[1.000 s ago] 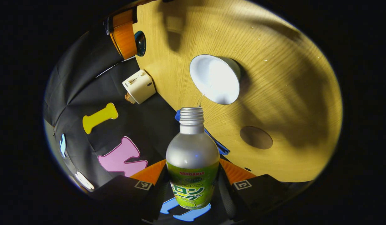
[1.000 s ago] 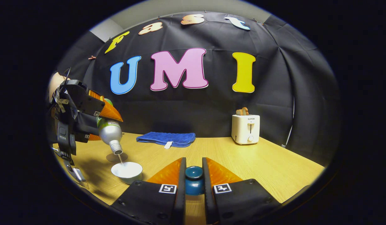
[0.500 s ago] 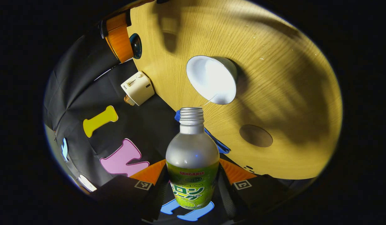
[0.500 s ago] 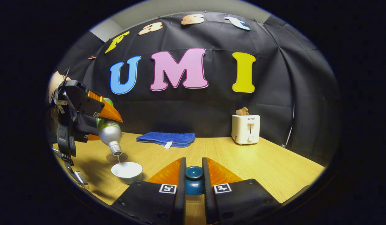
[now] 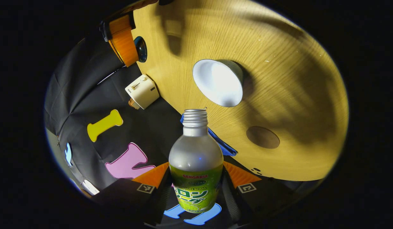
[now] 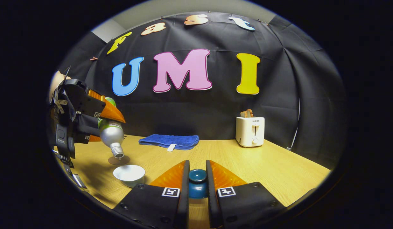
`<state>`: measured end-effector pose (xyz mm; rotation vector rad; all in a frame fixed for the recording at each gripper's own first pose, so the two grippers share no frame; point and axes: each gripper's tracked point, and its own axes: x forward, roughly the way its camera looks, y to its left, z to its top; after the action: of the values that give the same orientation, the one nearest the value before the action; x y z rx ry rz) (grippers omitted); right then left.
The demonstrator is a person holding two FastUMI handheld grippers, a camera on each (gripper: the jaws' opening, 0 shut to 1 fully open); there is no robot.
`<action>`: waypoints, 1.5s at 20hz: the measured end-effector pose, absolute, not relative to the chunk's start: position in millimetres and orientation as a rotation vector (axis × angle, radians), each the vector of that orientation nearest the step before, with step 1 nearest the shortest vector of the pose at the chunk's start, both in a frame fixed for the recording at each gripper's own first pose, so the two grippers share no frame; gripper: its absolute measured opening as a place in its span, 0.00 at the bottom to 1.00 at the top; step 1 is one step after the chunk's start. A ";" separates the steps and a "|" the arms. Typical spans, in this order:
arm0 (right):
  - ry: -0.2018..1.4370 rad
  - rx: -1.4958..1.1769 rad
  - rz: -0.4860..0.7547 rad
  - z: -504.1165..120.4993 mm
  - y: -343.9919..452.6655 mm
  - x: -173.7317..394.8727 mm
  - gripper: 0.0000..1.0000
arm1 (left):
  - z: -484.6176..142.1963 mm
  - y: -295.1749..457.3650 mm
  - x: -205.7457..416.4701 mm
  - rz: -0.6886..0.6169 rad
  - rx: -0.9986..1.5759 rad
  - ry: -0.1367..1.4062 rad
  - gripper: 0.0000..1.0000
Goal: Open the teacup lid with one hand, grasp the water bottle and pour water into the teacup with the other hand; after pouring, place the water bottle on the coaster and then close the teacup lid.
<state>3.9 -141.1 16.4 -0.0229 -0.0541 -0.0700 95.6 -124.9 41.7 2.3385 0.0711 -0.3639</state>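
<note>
- My left hand-held gripper [image 6: 102,122], far left in the right gripper view, is clenched on the water bottle [image 6: 111,135]; both fingers press its labelled body; bottle tilted mouth-down, its neck just above and behind the teacup [image 6: 129,174].
- In the left gripper view the bottle mouth [image 5: 194,113] sits just short of the cup's rim; I see no stream between them; my judgement is that the pour is at its end or paused.
- Risk: a late drip off the tilted mouth would land on the surface [image 6: 272,165] beside the cup, not in it, since the mouth is not squarely over the bowl; righting the bottle too fast could fling drops.
- Coaster [image 6: 119,160]: round, brown, flat on the surface just behind the cup, beneath the bottle neck; bare; close enough to the cup that setting the bottle down carelessly could knock the cup or leave the base half off the disc.
- Blue cloth [image 6: 168,141] folded at the back; toaster [image 6: 250,131] far right; both well apart from the work.
- My right hand-held gripper [image 6: 197,178], low centre, grips the teacup lid [image 6: 197,183] by its knob, clear of the cup; a slack grip would drop it; it must go back only after the bottle is parked.
</note>
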 end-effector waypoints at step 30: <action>-0.055 -0.022 -0.109 17.3 -144.8 3.3 0.28 | 96.9 -108.9 85.1 -0.075 0.638 -0.090 0.78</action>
<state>3.3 -144.8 17.3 -0.0222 -0.0554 -0.1092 85.1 -108.9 96.9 0.6380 -0.0898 -0.0747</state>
